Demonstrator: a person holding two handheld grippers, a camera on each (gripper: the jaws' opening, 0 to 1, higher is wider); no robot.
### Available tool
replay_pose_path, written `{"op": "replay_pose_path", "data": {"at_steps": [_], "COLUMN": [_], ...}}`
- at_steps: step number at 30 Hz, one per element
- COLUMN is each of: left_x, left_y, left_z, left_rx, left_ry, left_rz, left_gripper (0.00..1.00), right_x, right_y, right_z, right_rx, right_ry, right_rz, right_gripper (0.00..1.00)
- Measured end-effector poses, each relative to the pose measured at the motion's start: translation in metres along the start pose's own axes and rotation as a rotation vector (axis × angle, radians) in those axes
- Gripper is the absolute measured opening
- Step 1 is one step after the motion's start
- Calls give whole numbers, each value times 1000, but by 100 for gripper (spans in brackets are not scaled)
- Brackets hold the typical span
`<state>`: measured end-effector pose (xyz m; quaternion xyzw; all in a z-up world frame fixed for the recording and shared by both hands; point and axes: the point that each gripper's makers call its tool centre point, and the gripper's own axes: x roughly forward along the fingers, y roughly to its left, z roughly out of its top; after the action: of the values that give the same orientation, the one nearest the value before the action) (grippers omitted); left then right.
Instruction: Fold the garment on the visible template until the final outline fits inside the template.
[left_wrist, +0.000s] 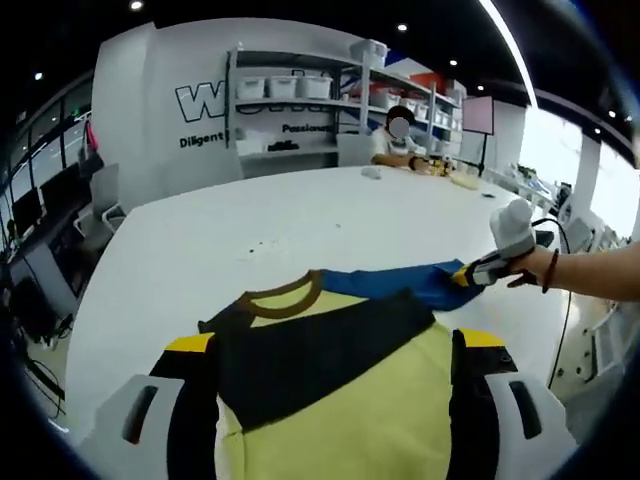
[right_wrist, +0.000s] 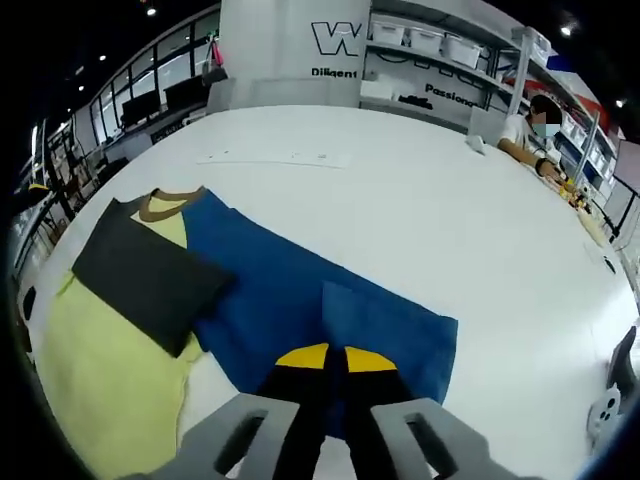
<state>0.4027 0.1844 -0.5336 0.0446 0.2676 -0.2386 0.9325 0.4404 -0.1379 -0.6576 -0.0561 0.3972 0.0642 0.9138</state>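
Right gripper view looks down over a broad white table (right_wrist: 420, 200) with the garment (right_wrist: 250, 290) spread flat near the edge where the person stands, well apart from the far edge, where another person sits in front of the shelves (right_wrist: 440, 45). It is a short-sleeved shirt in colour blocks: a pale yellow body, a royal blue half, a charcoal sleeve panel (right_wrist: 145, 275) folded across the yellow, and a tan ribbed collar (right_wrist: 170, 203). I'd judge it light, soft and limp, so it will sag and drag rather than hold a shape; best to pinch it at a hem or sleeve corner through both layers and lift it over slowly, so the fold does not slide apart on the smooth top. I cannot make out a separate template outline under the cloth. The right tongs (right_wrist: 335, 362) stand with the yellow-tipped jaws pressed together on the blue sleeve edge nearest the person. Left gripper view shows the left tongs (left_wrist: 335, 345) spread wide, jaws either side of the yellow cloth with nothing held, low over the shirt's near part, with the right tongs coming in at the blue sleeve's tip.
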Motion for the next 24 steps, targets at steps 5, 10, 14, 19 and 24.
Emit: {"op": "replay_pose_path", "data": {"at_steps": [5,10,14,19,24], "left_x": [-8,-16,-23,-31,-37], "left_y": [6,13,17,21,22], "left_z": [-5,-10,-13,-19,-23], "left_rx": [-2,43,15,21,17], "left_ry": [8,21,23,34,43], "left_rz": [9,37,33,53,48], "left_gripper": [99,99,99,99,99], "right_x": [-12,-20,-28,-36,-42], "right_y": [-3,0,9,29,50], "right_z": [19,37,48,67,89], "right_rx": [40,47,33,2,4], "right_ry": [-50,-81,-100,-125,-170], "right_rz": [-1,7,16,48,107], "right_gripper": [0,0,0,0,0]}}
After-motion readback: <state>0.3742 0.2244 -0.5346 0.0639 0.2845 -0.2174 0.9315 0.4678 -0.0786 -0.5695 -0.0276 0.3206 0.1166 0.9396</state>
